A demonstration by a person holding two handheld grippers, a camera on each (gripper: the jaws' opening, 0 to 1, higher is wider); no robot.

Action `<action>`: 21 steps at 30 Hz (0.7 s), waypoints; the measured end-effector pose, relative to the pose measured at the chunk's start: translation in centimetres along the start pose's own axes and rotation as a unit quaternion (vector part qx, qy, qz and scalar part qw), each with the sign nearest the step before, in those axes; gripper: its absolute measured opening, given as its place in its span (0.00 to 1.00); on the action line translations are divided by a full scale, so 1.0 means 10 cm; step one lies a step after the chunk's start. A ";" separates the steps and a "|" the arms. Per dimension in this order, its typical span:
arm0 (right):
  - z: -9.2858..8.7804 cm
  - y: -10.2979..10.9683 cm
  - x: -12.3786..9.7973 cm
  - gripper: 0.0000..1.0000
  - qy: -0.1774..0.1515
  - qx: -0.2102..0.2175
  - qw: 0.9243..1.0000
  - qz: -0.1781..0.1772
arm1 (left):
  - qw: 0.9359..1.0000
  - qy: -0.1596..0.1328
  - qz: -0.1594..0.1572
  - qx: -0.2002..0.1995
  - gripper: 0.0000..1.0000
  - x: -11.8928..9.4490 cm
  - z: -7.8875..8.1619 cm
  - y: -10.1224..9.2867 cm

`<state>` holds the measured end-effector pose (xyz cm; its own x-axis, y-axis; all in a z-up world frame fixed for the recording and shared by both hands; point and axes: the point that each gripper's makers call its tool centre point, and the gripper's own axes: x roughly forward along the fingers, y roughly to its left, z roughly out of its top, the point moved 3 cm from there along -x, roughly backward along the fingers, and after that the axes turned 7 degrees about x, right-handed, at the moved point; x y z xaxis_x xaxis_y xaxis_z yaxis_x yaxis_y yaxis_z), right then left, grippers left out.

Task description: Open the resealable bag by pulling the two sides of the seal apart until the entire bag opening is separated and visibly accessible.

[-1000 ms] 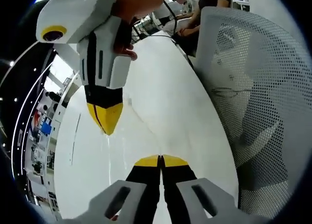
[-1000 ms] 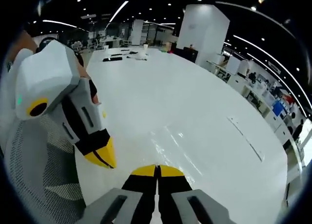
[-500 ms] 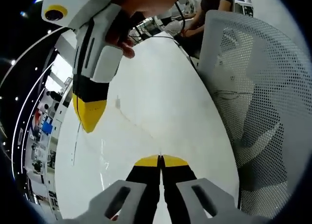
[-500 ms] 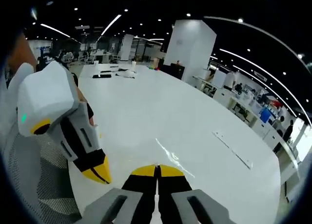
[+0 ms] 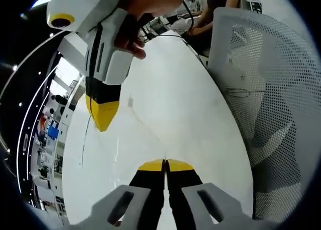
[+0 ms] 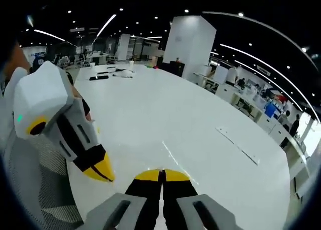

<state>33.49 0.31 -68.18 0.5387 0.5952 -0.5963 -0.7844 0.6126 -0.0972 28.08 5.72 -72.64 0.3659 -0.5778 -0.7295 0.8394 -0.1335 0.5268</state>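
Left claw (image 5: pixel 164 165): yellow tips pressed together at the bottom of the left gripper view, pinching the near edge of the bag; in the right gripper view it (image 6: pixel 103 171) comes in from the left, tips also together

Right claw (image 6: pixel 162 174): tips pressed together in its own view, pinching the other edge of the bag; in the left gripper view it (image 5: pixel 103 119) hangs in from the top, held by a hand (image 5: pixel 143 12)

Bag (image 5: pixel 131 121): clear film, hard to see, stretched between the two claws above the tabletop; a thin crease runs from the right claw's tip down toward the left claw; in the right gripper view it (image 6: pixel 173 159) shows as a faint shiny streak just beyond the claw tips; whether the seal has parted I cannot tell

Tabletop (image 6: pixel 165 115): long, white, glossy, with a few small dark items at its far end

Chair (image 5: pixel 273 89): white mesh back, beside the tabletop, on the right of the left gripper view

Person (image 5: pixel 215 2): seated at the far end, dark top

Change: half a second ago the right claw sat further out toward the left edge of the left gripper view; it now stands nearer the middle, so the claws are a little closer
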 end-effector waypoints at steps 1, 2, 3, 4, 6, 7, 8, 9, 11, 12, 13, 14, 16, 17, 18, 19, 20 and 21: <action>-0.01 0.00 0.01 0.00 0.001 -0.001 1.000 0.001 | 1.000 0.002 0.002 -0.003 0.00 0.00 -0.01 0.01; -0.02 0.01 0.01 0.00 0.002 -0.003 1.000 0.002 | 1.000 0.005 0.003 -0.008 0.00 0.01 -0.03 0.01; -0.03 0.01 0.02 0.00 0.006 -0.003 1.000 0.003 | 1.000 0.007 0.003 -0.008 0.00 0.01 -0.04 0.01; -0.05 0.02 0.03 0.00 0.009 -0.002 1.000 0.005 | 1.000 0.008 0.004 -0.007 0.00 0.01 -0.05 0.01; -0.08 0.04 0.05 0.00 0.017 -0.009 1.000 0.011 | 1.000 0.010 0.006 0.000 0.00 0.02 -0.07 -0.02; -0.12 0.05 0.06 0.00 0.024 -0.015 1.000 0.013 | 1.000 0.009 0.007 -0.001 0.00 0.02 -0.08 -0.03; -0.13 0.05 0.06 0.00 0.027 -0.020 0.999 0.013 | 1.000 0.006 0.010 -0.004 0.00 0.01 -0.07 -0.03; -0.16 0.05 0.07 0.00 0.031 -0.022 0.999 0.014 | 1.000 0.003 0.013 -0.010 0.00 0.01 -0.07 -0.03; -0.19 0.04 0.07 0.00 0.034 -0.023 0.999 0.014 | 1.000 0.000 0.018 -0.025 0.01 0.00 -0.09 -0.02; -0.20 0.03 0.08 0.00 0.036 -0.022 0.999 0.014 | 0.999 -0.002 0.021 -0.030 0.01 -0.01 -0.09 -0.02; -0.21 0.02 0.08 0.00 0.038 -0.022 0.999 0.013 | 0.999 -0.003 0.024 -0.033 0.01 -0.02 -0.10 -0.01; -0.22 0.02 0.08 0.00 0.039 -0.022 0.999 0.013 | 0.999 -0.003 0.025 -0.037 0.01 -0.03 -0.11 0.00; -0.24 0.00 0.10 0.00 0.042 -0.023 0.999 0.013 | 0.998 -0.005 0.029 -0.047 0.02 -0.06 -0.12 0.01; -0.25 0.00 0.11 0.00 0.044 -0.024 0.999 0.012 | 0.998 -0.005 0.030 -0.050 0.01 -0.06 -0.13 0.01; -0.26 -0.01 0.11 0.00 0.046 -0.025 0.999 0.011 | 0.998 -0.003 0.029 -0.054 0.01 -0.07 -0.15 0.00; -0.26 -0.01 0.12 0.00 0.046 -0.026 0.999 0.011 | 0.998 0.000 0.029 -0.058 0.01 -0.07 -0.17 -0.01; -0.26 -0.02 0.12 0.00 0.047 -0.026 0.999 0.010 | 0.998 0.001 0.030 -0.060 0.01 -0.08 -0.18 -0.01; -0.27 -0.03 0.12 0.00 0.047 -0.027 0.998 0.009 | 0.998 0.001 0.031 -0.062 0.02 -0.09 -0.19 -0.02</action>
<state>33.52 -0.52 -70.99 0.4943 0.5532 -0.6706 -0.8109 0.5713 -0.1264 28.38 7.82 -72.95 0.4195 -0.5808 -0.6976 0.8584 0.0040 0.5129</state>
